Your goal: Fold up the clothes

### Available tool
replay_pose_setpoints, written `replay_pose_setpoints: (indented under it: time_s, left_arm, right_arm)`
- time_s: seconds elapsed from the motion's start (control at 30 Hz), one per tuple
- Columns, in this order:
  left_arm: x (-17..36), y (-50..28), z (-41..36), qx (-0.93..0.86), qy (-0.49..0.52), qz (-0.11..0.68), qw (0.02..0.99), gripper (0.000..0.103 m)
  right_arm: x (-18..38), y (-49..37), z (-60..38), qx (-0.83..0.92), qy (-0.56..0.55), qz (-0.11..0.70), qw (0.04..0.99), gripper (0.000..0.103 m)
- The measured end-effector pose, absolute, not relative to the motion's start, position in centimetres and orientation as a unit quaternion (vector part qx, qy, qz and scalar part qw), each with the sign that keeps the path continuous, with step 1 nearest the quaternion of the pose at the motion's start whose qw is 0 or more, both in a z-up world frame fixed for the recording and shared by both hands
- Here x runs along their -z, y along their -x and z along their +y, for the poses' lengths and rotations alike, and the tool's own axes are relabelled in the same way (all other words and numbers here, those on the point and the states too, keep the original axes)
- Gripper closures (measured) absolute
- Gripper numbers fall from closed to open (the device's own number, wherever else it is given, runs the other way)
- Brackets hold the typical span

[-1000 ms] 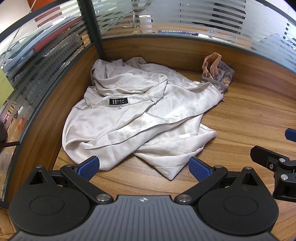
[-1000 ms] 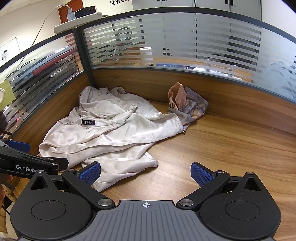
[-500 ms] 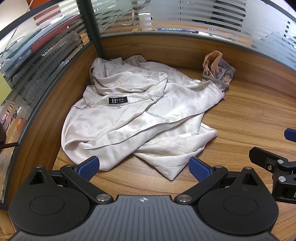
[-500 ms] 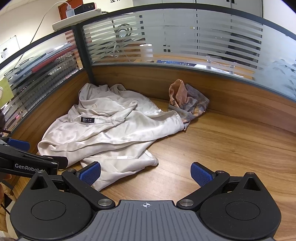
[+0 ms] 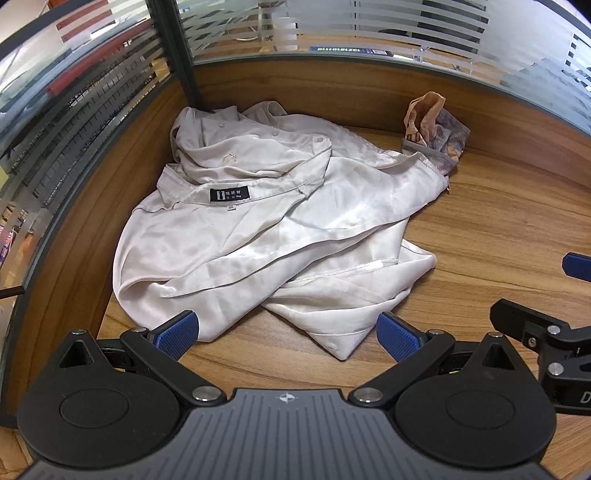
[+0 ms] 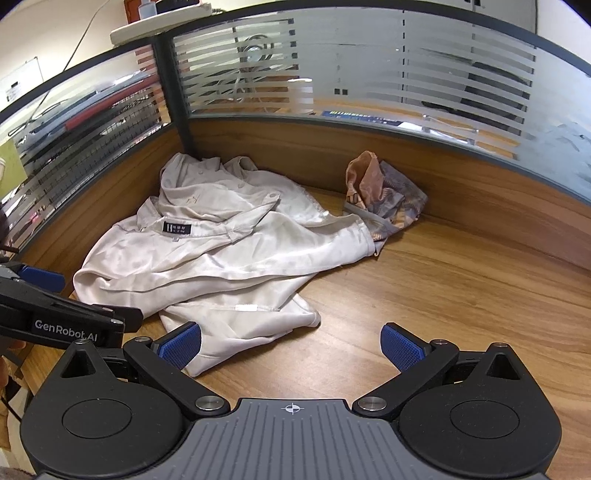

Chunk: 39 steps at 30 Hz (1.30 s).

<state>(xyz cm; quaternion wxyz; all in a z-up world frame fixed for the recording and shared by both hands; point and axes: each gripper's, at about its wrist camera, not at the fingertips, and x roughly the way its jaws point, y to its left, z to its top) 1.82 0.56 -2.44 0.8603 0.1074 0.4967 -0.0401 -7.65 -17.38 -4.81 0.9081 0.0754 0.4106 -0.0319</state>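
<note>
We see the shirt (image 5: pixel 266 236) crumpled on the desk (image 5: pixel 498 229), filling the centre-left of the left wrist frame, its black label (image 5: pixel 228 194) facing up and its far end in the corner where the glass partitions (image 5: pixel 332 26) meet; a patterned cloth (image 5: pixel 437 133) sits bunched at upper right, touching the shirt's sleeve end. Our left gripper (image 5: pixel 286 334) is released, blue pads wide apart, hovering just short of the shirt's near hem and holding nothing. Our right gripper (image 6: pixel 291 349) is likewise spread and empty, over bare desk beside the shirt's lower corner, with the left gripper's body visible at its frame's left edge.
</note>
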Motion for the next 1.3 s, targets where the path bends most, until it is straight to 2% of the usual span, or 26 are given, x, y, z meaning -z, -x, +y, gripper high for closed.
replay_pose_setpoints:
  time_s: [0.73,0.93,1.0,1.03,1.1,1.13,1.17,1.2,1.3]
  left_arm:
    - [8.8,-4.6,9.2,-0.010,-0.117,0.505,0.855,0.000]
    - [9.6,-4.8,10.4,-0.022,-0.110,0.517,0.849,0.000]
    - [9.8,-5.0,10.6,-0.020,-0.112,0.522,0.845,0.000]
    - [9.8,-5.0,10.6,-0.019,-0.112,0.523,0.845,0.000]
    - [9.8,-5.0,10.6,-0.018,-0.111,0.524,0.844,0.000]
    - [9.7,-5.0,10.6,-0.018,-0.110,0.524,0.845,0.000]
    - [9.6,-5.0,10.5,-0.017,-0.110,0.523,0.845,0.000]
    - [9.5,-5.0,10.5,-0.016,-0.109,0.521,0.846,0.000]
    - [9.2,-4.8,10.1,-0.011,-0.115,0.516,0.849,0.000]
  right_arm:
    - [14.4,-1.4,-12.2,-0.116,0.021,0.470,0.875,0.001]
    - [16.2,-3.4,-10.3,-0.146,0.058,0.485,0.860,0.012]
    - [16.8,-4.0,-9.8,-0.155,0.070,0.492,0.854,0.021]
    - [17.1,-4.2,-9.6,-0.157,0.075,0.499,0.849,0.034]
    - [17.3,-4.4,-9.4,-0.157,0.089,0.500,0.847,0.051]
    - [17.2,-4.3,-9.4,-0.160,0.093,0.498,0.847,0.070]
    - [17.0,-4.2,-9.6,-0.163,0.093,0.498,0.847,0.094]
    - [16.8,-4.1,-9.8,-0.168,0.087,0.503,0.843,0.099]
    - [16.0,-3.0,-10.7,-0.160,0.091,0.499,0.847,0.099]
